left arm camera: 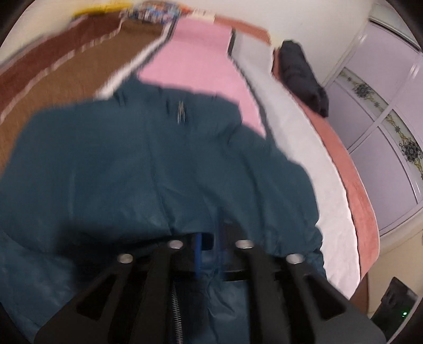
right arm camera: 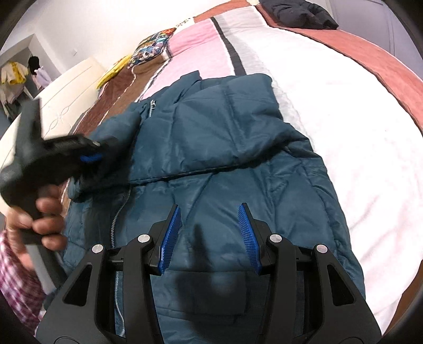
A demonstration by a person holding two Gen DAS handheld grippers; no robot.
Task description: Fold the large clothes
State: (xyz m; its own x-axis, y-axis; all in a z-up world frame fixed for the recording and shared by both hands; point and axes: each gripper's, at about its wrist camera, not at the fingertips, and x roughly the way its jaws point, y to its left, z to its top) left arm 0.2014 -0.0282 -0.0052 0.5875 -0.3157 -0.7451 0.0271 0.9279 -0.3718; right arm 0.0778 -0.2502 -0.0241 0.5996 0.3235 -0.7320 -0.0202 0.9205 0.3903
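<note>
A teal puffer jacket (right arm camera: 211, 148) lies on the bed, its right sleeve folded across the chest and its zipper (right arm camera: 119, 211) running down the left side. My right gripper (right arm camera: 210, 211) is open and empty, just above the jacket's lower front. My left gripper (left arm camera: 208, 251) is shut on a fold of the jacket (left arm camera: 148, 164) and lifts it; the view is blurred. It also shows in the right wrist view (right arm camera: 92, 156), gripping the jacket's left sleeve edge.
The bed has a striped cover of brown, pink (right arm camera: 201, 50) and white (right arm camera: 343, 137). A dark garment (right arm camera: 301, 13) lies at the far edge. A patterned pillow (right arm camera: 150, 47) sits near the headboard (right arm camera: 66, 92). Wardrobe doors (left arm camera: 383, 119) stand beyond the bed.
</note>
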